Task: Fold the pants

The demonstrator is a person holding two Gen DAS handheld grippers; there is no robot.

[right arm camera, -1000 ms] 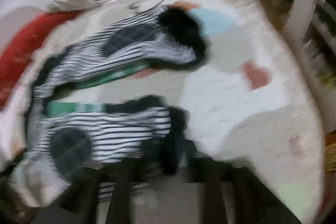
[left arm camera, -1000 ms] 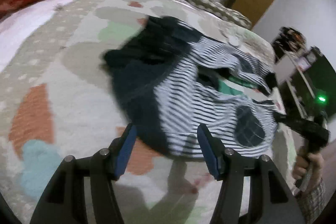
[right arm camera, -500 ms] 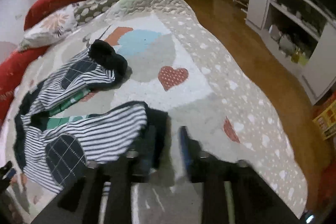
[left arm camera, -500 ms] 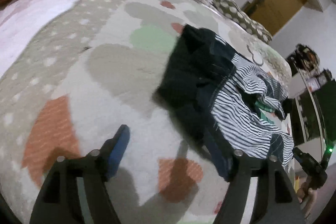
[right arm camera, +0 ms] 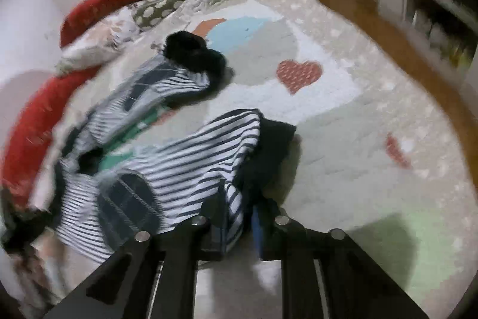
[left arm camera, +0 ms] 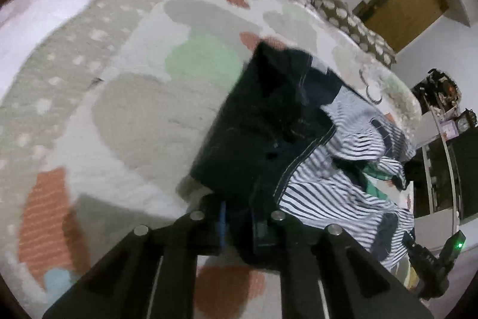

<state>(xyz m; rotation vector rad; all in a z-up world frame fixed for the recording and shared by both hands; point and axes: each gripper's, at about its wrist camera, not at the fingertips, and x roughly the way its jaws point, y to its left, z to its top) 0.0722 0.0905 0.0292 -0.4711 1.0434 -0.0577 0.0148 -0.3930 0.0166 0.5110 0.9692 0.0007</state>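
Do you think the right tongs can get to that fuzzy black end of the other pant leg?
Probably not right now. The right tongs are closing on the near striped leg, so they are busy. The fuzzy black cuff lies farther up the bedspread, uncovered.

The left gripper [left arm camera: 239,224] points steeply downward, its jaws closing, the two black fingers [left arm camera: 263,232] drawn near together with dark fabric pinched between the blue pads. The right gripper [right arm camera: 239,224] tilts down likewise, its jaws closing, with striped cloth caught between its fingers [right arm camera: 219,229]. It also shows at the lower right edge of the left wrist view.
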